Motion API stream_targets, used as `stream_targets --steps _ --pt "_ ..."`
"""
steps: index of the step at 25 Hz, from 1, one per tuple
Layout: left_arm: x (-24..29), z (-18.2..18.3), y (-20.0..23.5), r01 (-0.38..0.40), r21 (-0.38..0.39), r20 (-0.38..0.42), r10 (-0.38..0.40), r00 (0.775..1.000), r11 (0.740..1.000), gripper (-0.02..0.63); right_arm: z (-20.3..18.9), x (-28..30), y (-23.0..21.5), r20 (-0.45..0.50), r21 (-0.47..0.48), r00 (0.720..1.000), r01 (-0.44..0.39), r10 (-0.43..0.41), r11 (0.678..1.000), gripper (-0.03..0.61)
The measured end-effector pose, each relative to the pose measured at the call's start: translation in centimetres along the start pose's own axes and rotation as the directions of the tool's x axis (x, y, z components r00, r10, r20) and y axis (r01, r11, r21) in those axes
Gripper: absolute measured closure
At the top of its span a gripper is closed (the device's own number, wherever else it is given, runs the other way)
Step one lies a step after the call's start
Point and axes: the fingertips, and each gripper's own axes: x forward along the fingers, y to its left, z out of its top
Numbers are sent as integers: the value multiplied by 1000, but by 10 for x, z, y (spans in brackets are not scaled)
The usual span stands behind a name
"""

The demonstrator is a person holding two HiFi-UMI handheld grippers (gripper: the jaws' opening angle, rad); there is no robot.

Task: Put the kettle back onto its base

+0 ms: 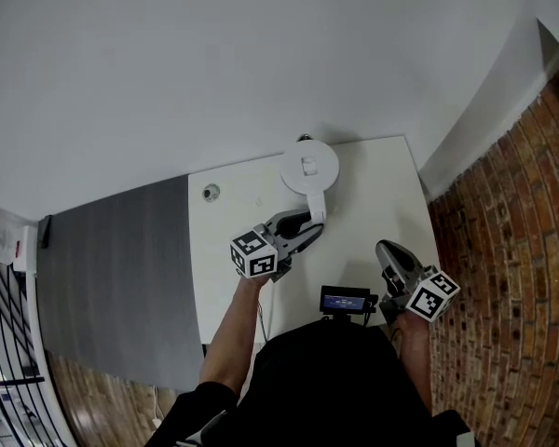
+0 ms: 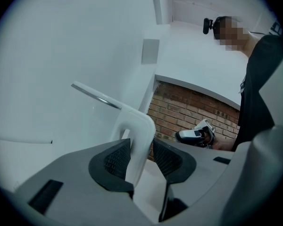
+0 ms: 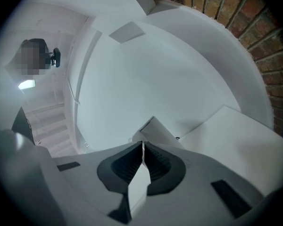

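Observation:
A white kettle (image 1: pixel 308 168) stands at the far side of the white table (image 1: pixel 373 194), its lid facing up. Whatever is under it is hidden. Its white handle (image 1: pixel 315 208) points toward me, and my left gripper (image 1: pixel 309 228) is shut on it. In the left gripper view the handle (image 2: pixel 137 132) sits pressed between the two dark pads (image 2: pixel 114 160). My right gripper (image 1: pixel 388 255) hovers near the table's right front, away from the kettle. In the right gripper view its jaws (image 3: pixel 142 149) are shut with nothing between them.
A small round fitting (image 1: pixel 211 192) sits at the table's far left. A grey panel (image 1: pixel 121 268) lies left of the table, a brick wall (image 1: pixel 512 250) to its right. A white wall (image 1: pixel 214 54) runs behind. A small screen device (image 1: pixel 345 301) hangs at my chest.

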Motion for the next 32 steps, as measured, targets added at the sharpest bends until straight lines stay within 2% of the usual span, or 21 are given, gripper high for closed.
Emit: stream_targets --steps 5,9,14,22,26,29,32 --pt "-9 4 0 -15 -19 49 15 999 1000 449 0 -6 2 5 1 1000 3 -3 1000 557" --pt "-28 -2 -3 -60 -39 71 63 996 997 449 -7 -9 7 -12 3 1000 3 -3 1000 557" --pt "-54 -18 -21 -84 -102 104 94 990 991 449 -21 -10 21 -40 5 999 4 -3 1000 557" --pt "-83 -40 -63 -37 -220 190 79 979 975 449 -50 -29 44 -100 -14 993 63 -64 998 557" --pt "-85 -51 -82 17 -266 232 47 972 964 449 -70 -44 52 -136 -19 985 106 -108 994 557" --pt "-80 -59 -99 38 -290 234 32 972 956 449 -77 -57 53 -142 -10 981 132 -132 991 557" --pt "-80 -61 -111 27 -285 251 48 967 958 449 -70 -58 54 -142 -25 984 106 -109 994 557"
